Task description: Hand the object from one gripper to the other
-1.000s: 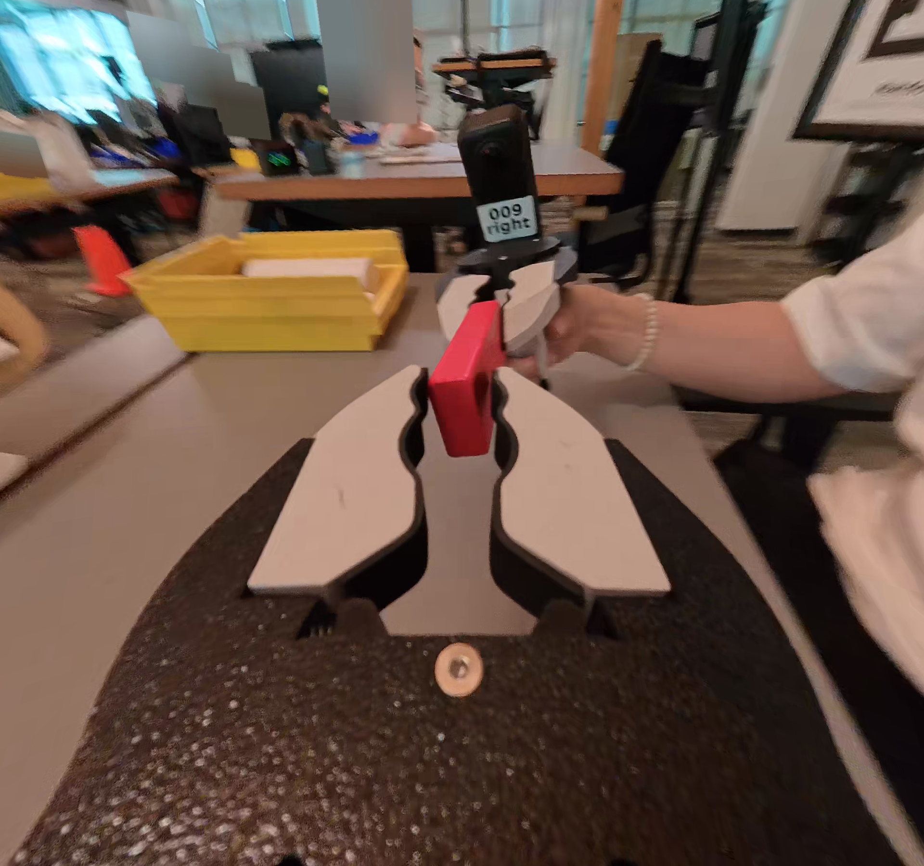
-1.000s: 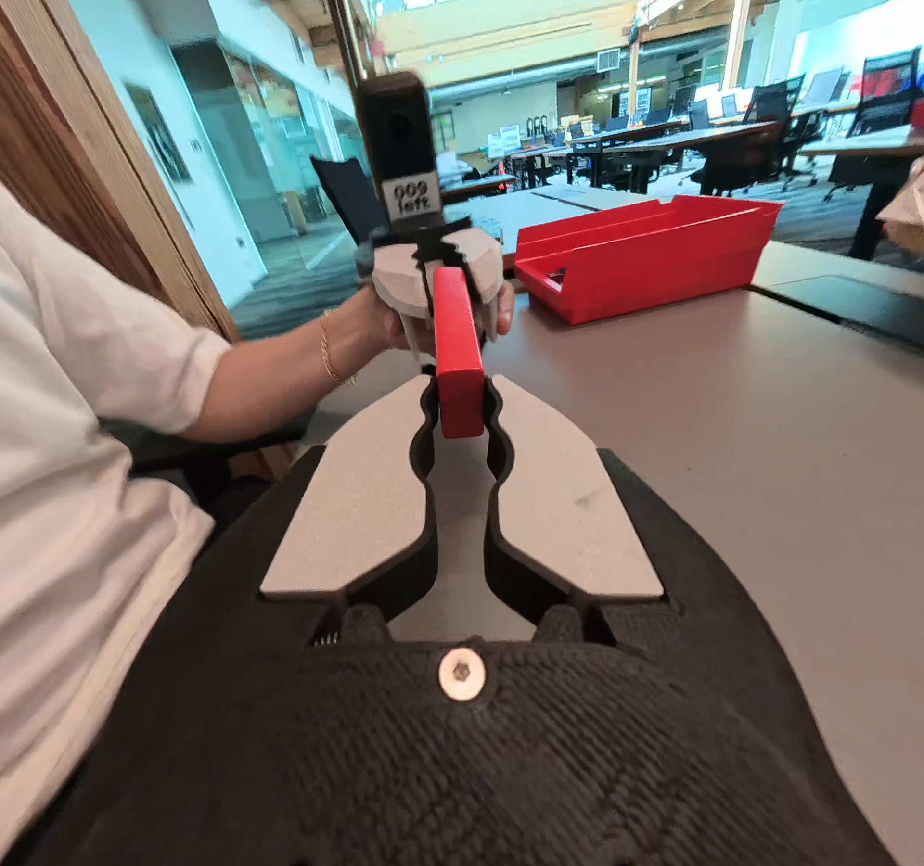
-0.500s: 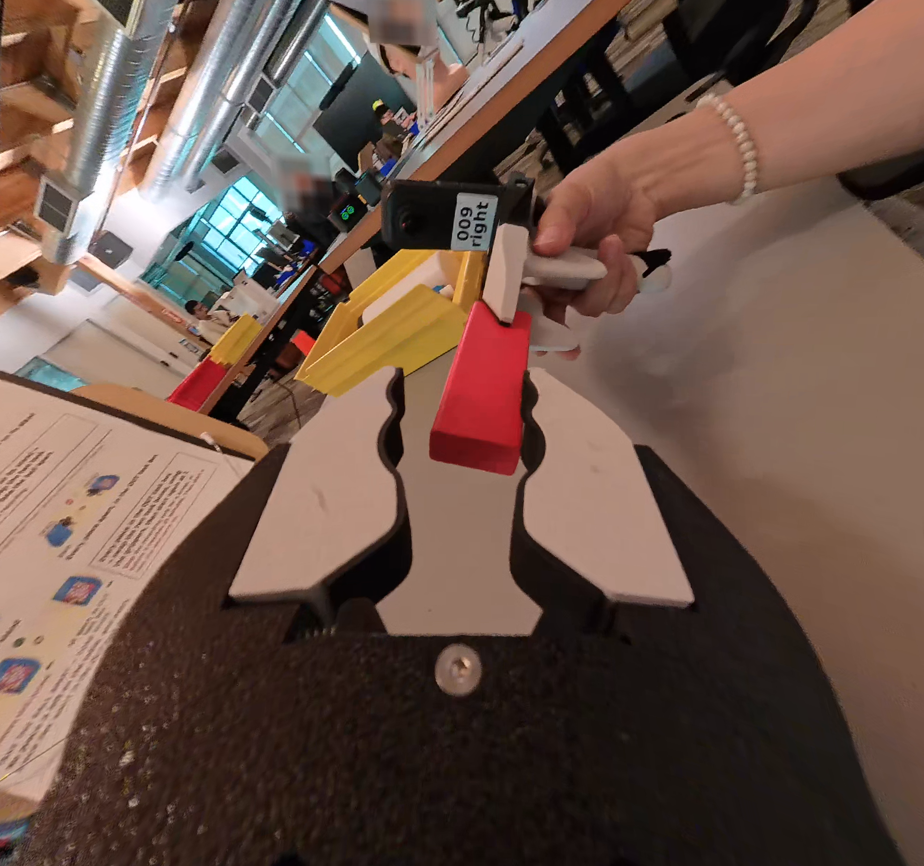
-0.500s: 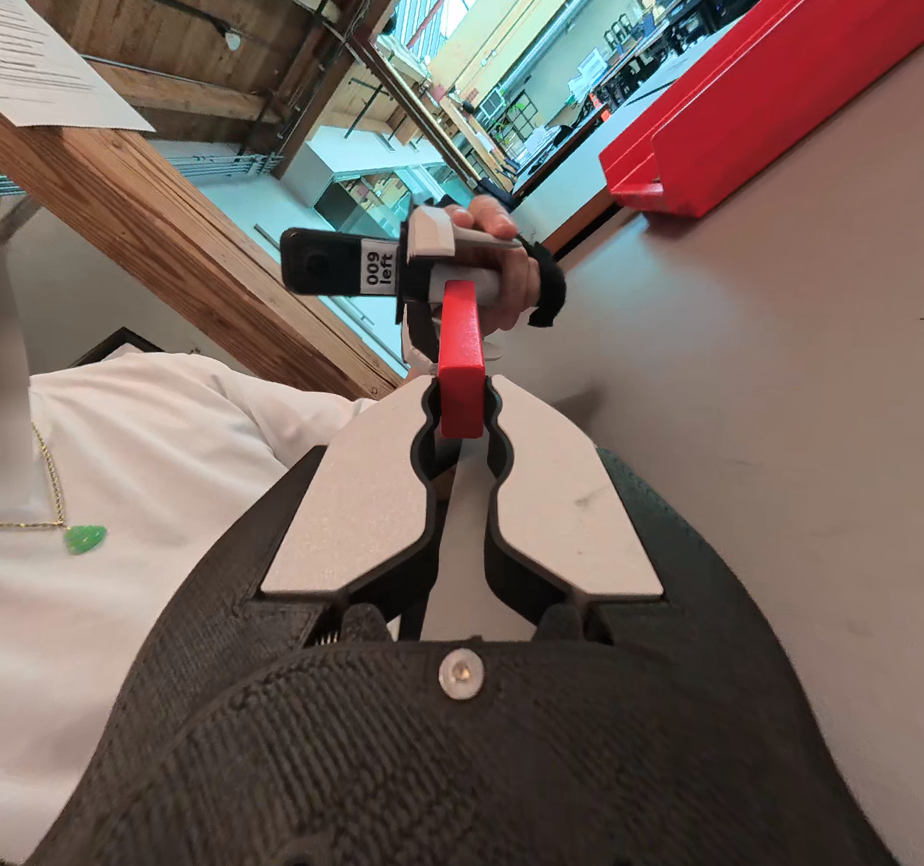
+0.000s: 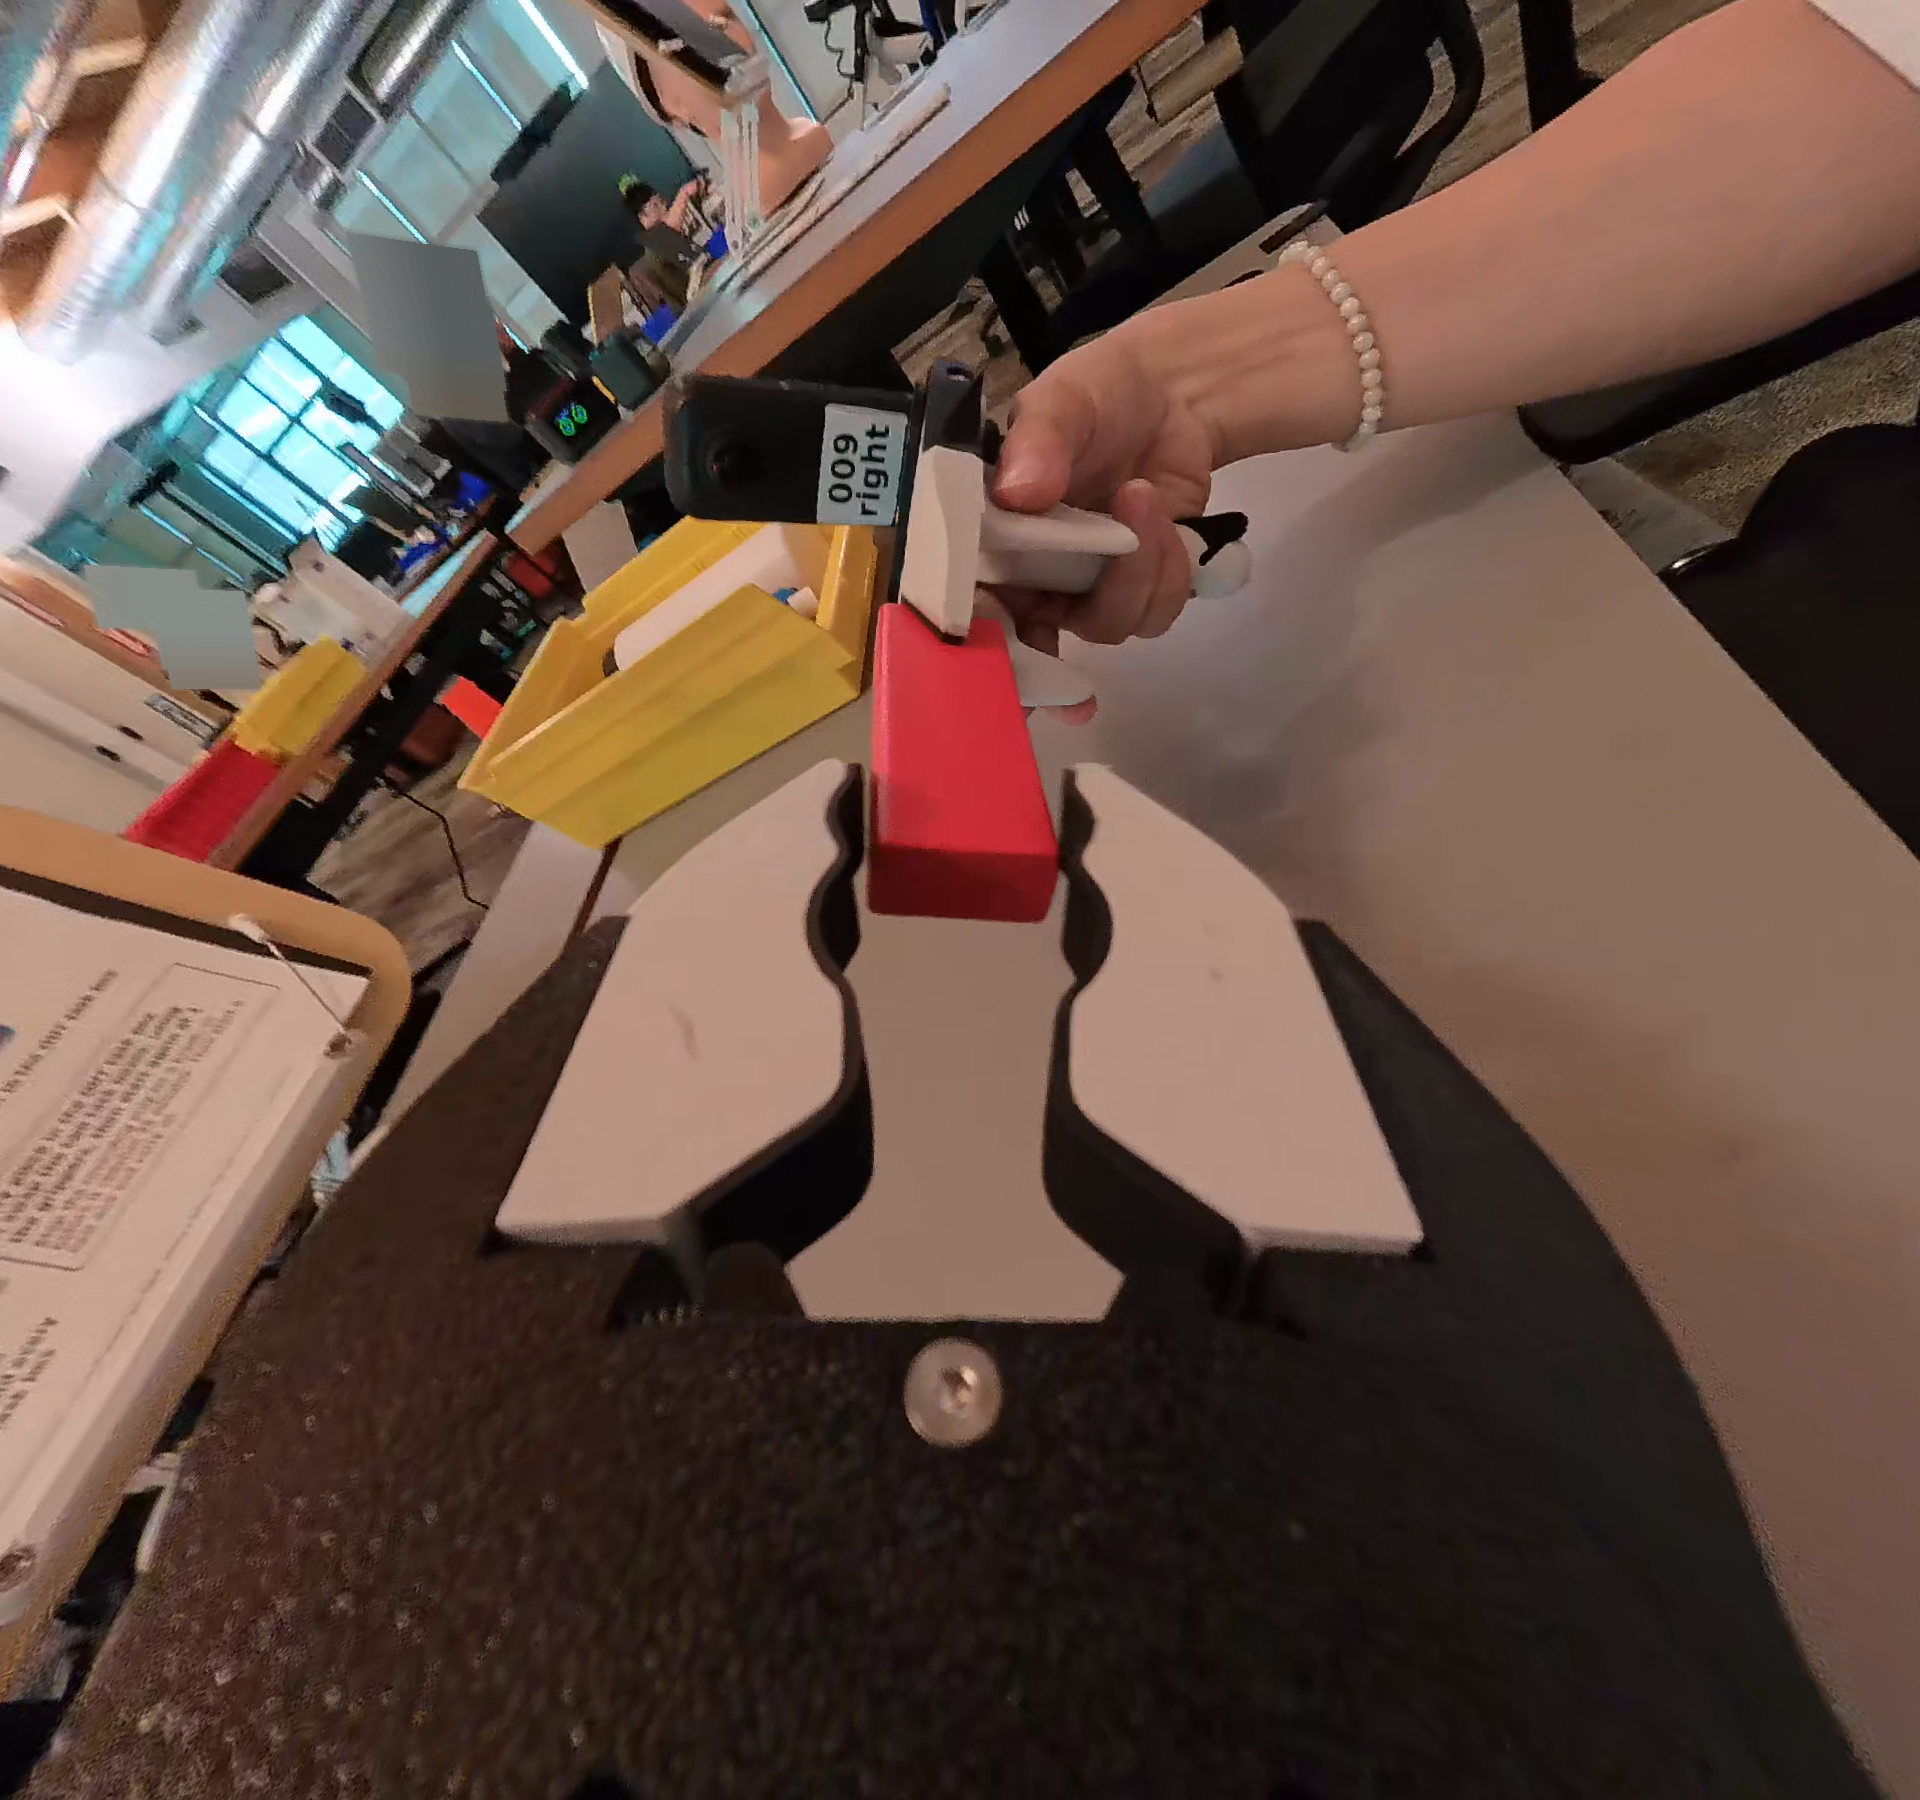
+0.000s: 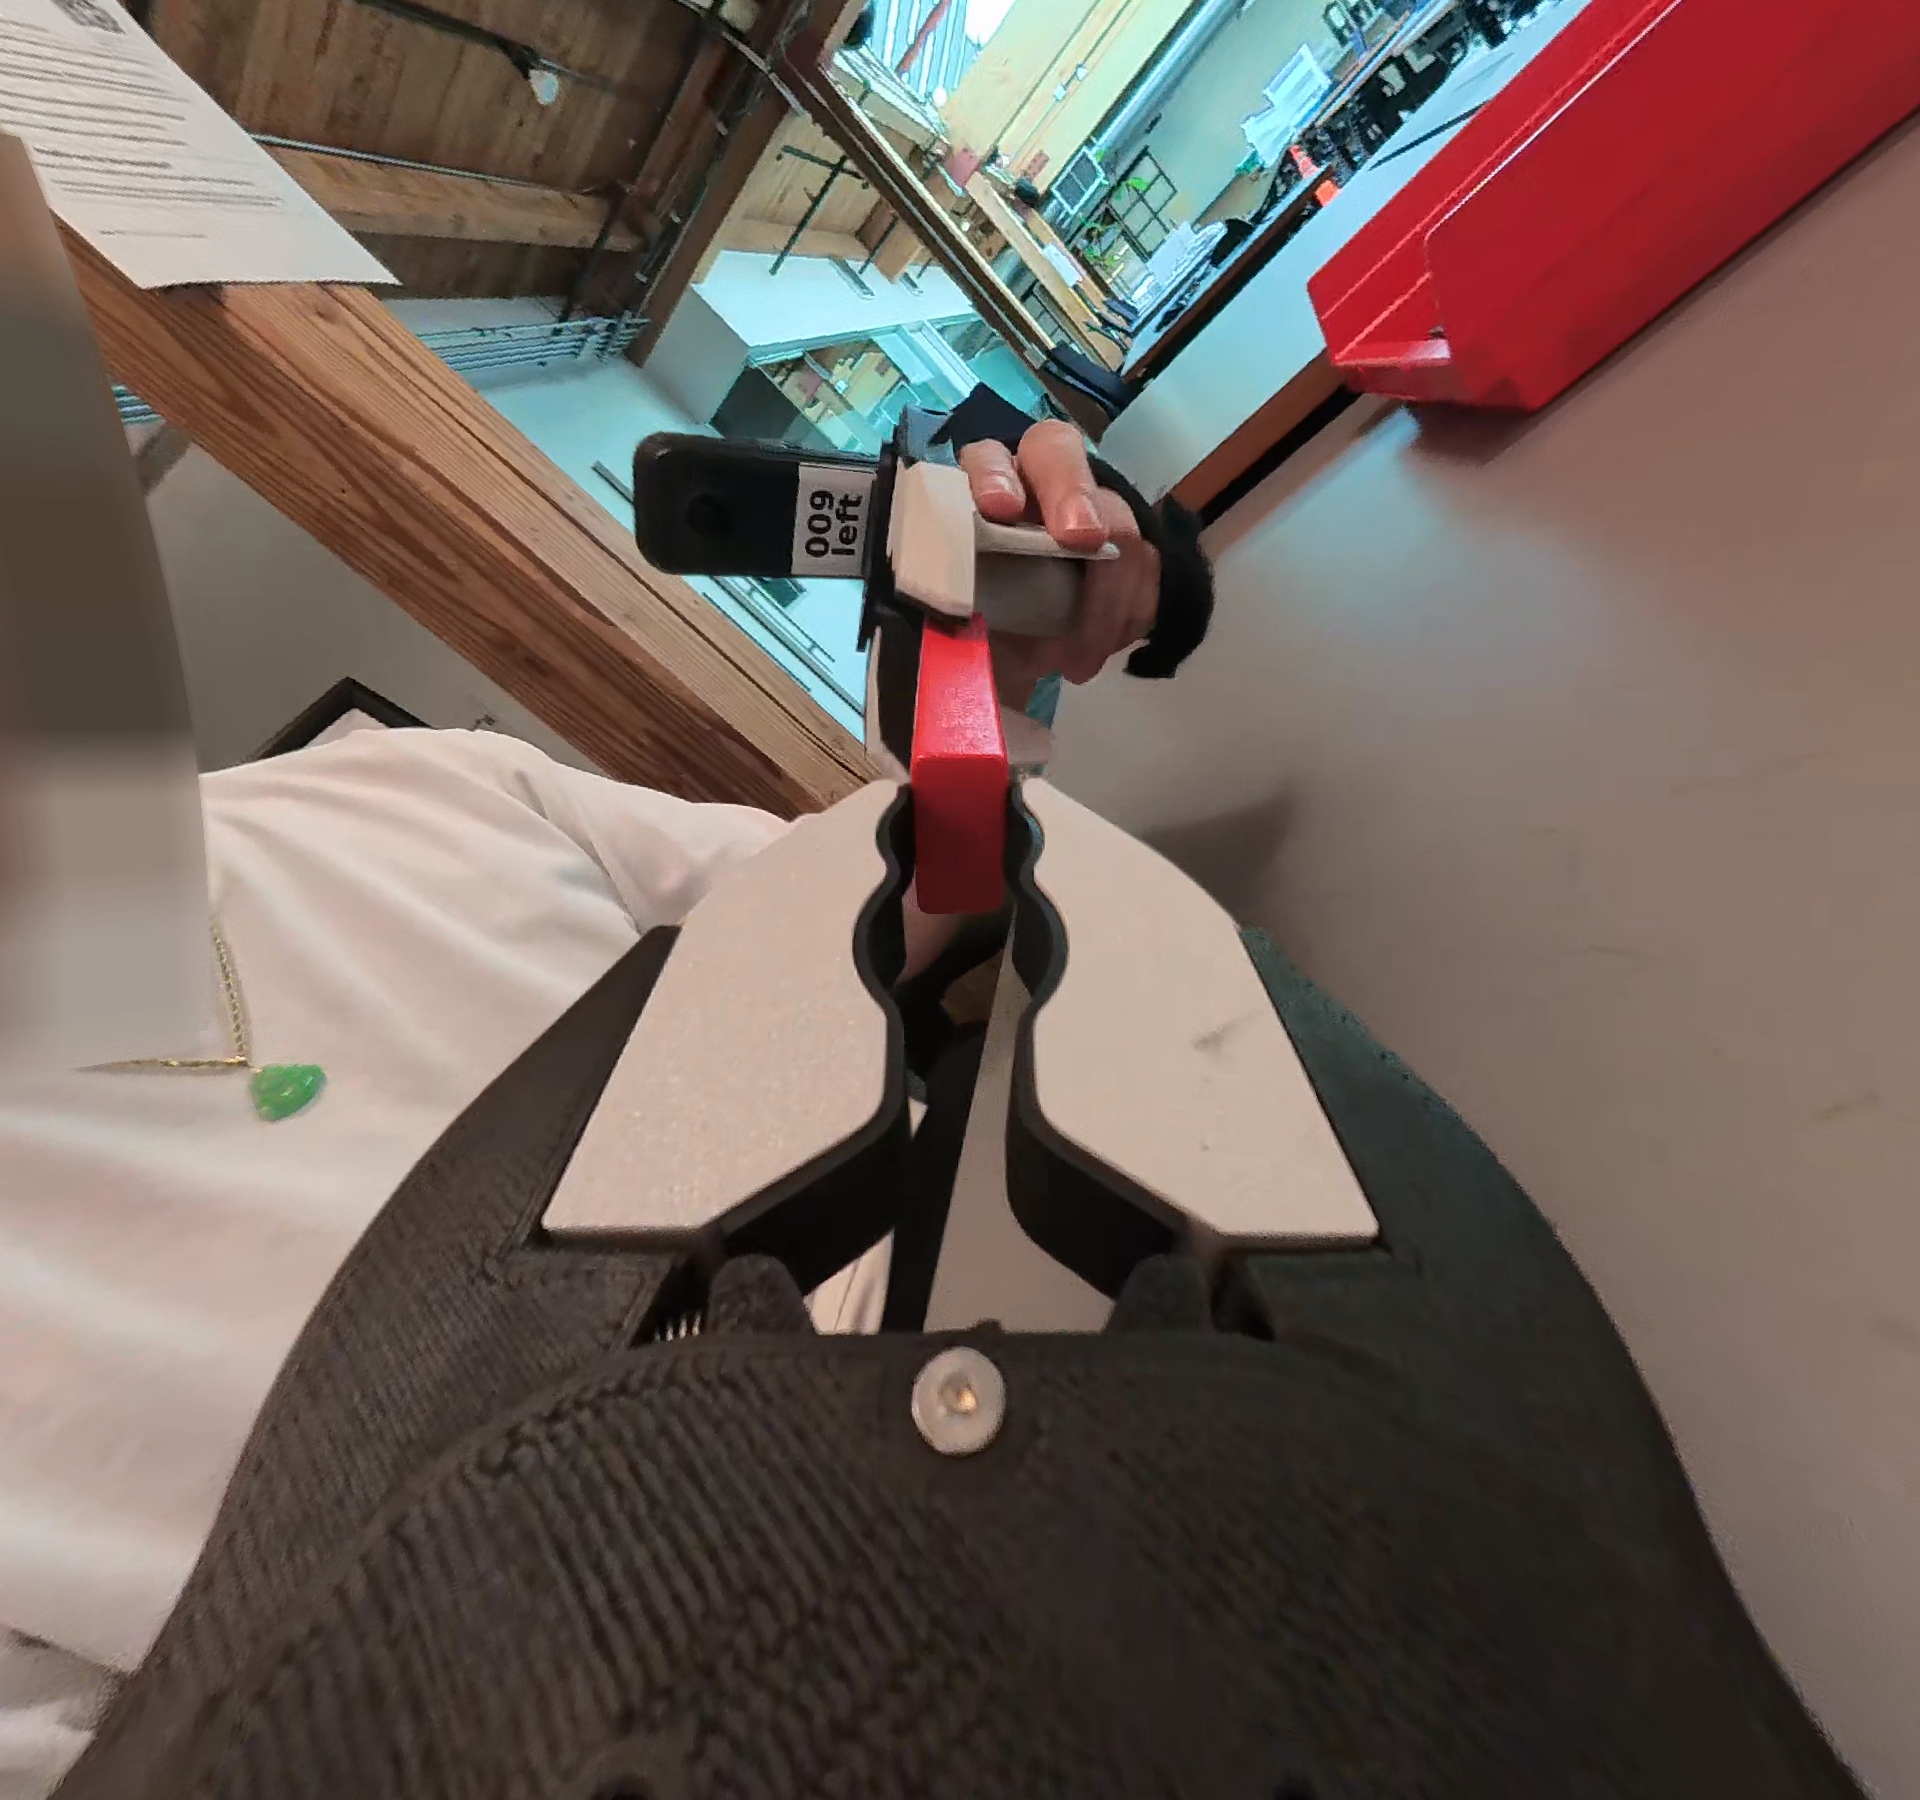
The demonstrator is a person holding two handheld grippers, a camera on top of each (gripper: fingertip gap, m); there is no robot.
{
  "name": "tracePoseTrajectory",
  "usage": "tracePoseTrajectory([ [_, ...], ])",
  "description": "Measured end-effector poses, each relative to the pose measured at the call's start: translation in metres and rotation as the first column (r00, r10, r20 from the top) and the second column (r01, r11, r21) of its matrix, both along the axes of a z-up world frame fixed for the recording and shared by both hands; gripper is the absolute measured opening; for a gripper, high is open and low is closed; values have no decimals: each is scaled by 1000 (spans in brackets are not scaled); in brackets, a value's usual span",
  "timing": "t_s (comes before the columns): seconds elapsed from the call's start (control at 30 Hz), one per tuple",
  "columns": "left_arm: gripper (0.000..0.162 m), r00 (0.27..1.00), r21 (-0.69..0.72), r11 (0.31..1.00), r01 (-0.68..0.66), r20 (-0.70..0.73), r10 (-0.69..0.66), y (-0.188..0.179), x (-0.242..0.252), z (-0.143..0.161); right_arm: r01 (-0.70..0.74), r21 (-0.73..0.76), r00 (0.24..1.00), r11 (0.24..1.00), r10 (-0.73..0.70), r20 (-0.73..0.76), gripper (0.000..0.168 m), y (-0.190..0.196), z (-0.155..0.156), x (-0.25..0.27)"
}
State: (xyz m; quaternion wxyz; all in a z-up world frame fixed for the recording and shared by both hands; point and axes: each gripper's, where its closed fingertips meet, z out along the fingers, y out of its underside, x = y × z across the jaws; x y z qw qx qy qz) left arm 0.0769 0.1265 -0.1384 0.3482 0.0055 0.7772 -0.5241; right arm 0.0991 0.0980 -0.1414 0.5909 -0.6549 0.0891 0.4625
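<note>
A person holds two grippers nose to nose above a grey table (image 5: pixel 1455 815), both rolled sideways, with one red block (image 5: pixel 951 784) bridging them.

In the left wrist view, the left gripper (image 5: pixel 958 851) has its two pale fingers against the long sides of the red block's near end; the contact looks snug on both sides, so it appears clamped on the block. Beyond it, the right gripper (image 5: pixel 951 612) bites the block's far end, and a hand (image 5: pixel 1107 493) with a bead bracelet wraps its handle. To the left, past the table edge, stands a board with a printed sheet (image 5: pixel 156 1127). A yellow bin (image 5: pixel 686 711) sits at the far left of the table holding white objects I cannot identify. To the right the tabletop is bare up to its right edge.

In the right wrist view, the right gripper (image 6: pixel 961 851) pinches the narrow faces of the block (image 6: pixel 958 794) tightly. The left gripper (image 6: pixel 940 607) grips the other end, held by a hand (image 6: pixel 1081 555) in a black wrist strap. The person's white shirt (image 6: pixel 416 919) fills the left. A red bin (image 6: pixel 1621 192) rests at the far right of the table; its contents are hidden.
</note>
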Motion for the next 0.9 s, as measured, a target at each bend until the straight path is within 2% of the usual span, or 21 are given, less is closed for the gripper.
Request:
tracePoseTrajectory([
  [0.17, 34, 999, 2, 1000, -2, 37, 2, 2, 3, 1, 13, 18, 999, 1000, -13, -34, 16, 1, 1, 2],
  [0.27, 34, 999, -58, 998, -41, 8, 41, 3, 10, 7, 76, 83, 997, 994, -75, -17, 17, 2, 11, 10],
  [0.3, 34, 999, -99, 994, -47, -28, 44, 3, 11, 9, 115, 93, 993, 989, -118, 28, 21, 3, 12, 14],
  [0.33, 34, 997, -153, 987, -48, -71, 37, 3, 12, 13, 168, 103, 978, 980, -179, 106, 38, 4, 11, 19],
  [0.37, 34, 992, -210, 976, -52, -121, 27, 4, 14, 16, 230, 120, 945, 966, -251, 211, 54, 5, 9, 24],
  [0.4, 34, 985, -261, 963, -59, -174, 13, 5, 15, 19, 278, 160, 892, 947, -316, 324, 63, 5, 10, 27],
  [0.5, 34, 954, -395, 917, -64, -294, -60, 7, 16, 28, 307, 294, 668, 905, -425, 610, 73, 3, 12, 24],
  [0.57, 34, 930, -474, 879, -58, -347, -126, 5, 15, 33, 293, 310, 561, 905, -425, 710, 81, 5, 7, 20],
  [0.63, 34, 900, -518, 853, -62, -398, -176, 4, 16, 33, 292, 339, 537, 894, -447, 715, 78, 7, 10, 19],
  [0.73, 34, 876, -534, 843, -69, -436, -205, 1, 17, 27, 269, 398, 547, 877, -479, 687, 58, 7, 17, 14],
  [0.83, 34, 861, -562, 823, -75, -453, -231, 0, 18, 28, 248, 383, 515, 890, -456, 726, 40, 8, 12, 12],
  [0.9, 34, 850, -589, 803, -84, -464, -251, 1, 20, 29, 235, 364, 502, 901, -433, 748, 38, 9, 8, 11],
])
